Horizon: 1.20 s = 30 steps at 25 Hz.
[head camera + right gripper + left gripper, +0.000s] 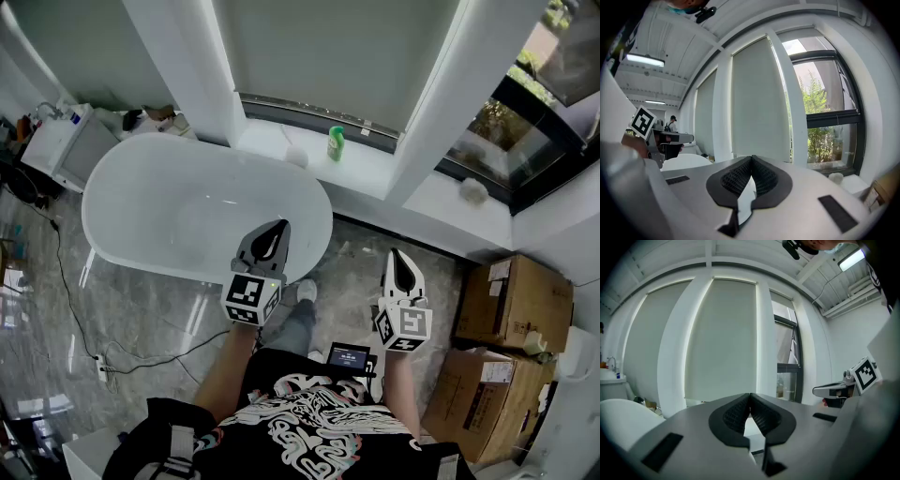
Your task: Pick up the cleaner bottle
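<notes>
Setting: bathroom, with a white tub (169, 202) under a window and a white sill (380, 169) running behind it.
Bottle: the green bottle (336, 143) stands upright on the sill, beyond the far rim of the tub. A small white object (296, 155) sits near it on the left.
Left gripper: the left gripper (278, 229) is held over the near rim of the tub and points roughly toward the sill. Its own view shows the pads closed tip to tip with nothing between them (750, 395).
Right gripper: the right gripper (396, 255) is over the floor between the tub and the boxes (514, 302). Its jaws are likewise pressed together and empty (751, 158).
Separation: both grippers are well apart from the bottle, and neither gripper view shows it.
Step in hand: approach not yet made. The bottle is untouched, so the task appears to be at its very start.
Next move: whichever gripper takes the bottle must first part its jaws wide enough for the body. It then has to reach across the tub to the sill, bracket the bottle from the side, and close.
Risk: the reach over the tub is long. A glancing touch could tip the bottle or knock the white object beside it.
Other: a cable (75, 309) trails across the marble floor on the left, clear of the working path.
</notes>
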Each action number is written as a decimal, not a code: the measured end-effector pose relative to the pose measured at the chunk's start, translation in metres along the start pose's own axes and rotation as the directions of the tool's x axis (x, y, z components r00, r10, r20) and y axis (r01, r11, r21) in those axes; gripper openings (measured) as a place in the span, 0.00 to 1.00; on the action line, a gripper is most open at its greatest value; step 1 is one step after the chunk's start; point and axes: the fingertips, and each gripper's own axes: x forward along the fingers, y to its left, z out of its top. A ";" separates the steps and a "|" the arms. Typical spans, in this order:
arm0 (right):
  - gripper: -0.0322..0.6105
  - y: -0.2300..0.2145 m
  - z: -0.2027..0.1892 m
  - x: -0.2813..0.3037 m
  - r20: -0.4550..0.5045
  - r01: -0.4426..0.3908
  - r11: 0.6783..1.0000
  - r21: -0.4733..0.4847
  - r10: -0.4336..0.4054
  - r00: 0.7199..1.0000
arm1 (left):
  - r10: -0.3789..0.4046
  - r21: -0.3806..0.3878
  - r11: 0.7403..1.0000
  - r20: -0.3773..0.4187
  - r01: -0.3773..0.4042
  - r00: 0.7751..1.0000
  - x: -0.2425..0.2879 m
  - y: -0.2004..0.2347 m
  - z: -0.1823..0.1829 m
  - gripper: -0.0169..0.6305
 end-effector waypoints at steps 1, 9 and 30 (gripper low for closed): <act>0.09 0.004 -0.001 -0.014 -0.006 -0.005 1.000 -0.002 0.005 1.000 | -0.007 0.002 1.000 0.003 0.007 1.000 -0.012 -0.008 0.002 0.05; 0.09 0.035 0.012 -0.083 0.071 -0.104 0.991 0.085 0.098 0.993 | -0.058 -0.023 0.998 0.042 0.059 0.997 -0.059 -0.042 0.016 0.05; 0.09 0.007 0.011 -0.047 0.105 -0.144 0.963 0.229 0.123 0.987 | -0.109 -0.025 0.993 0.083 0.111 0.991 -0.020 -0.043 0.018 0.05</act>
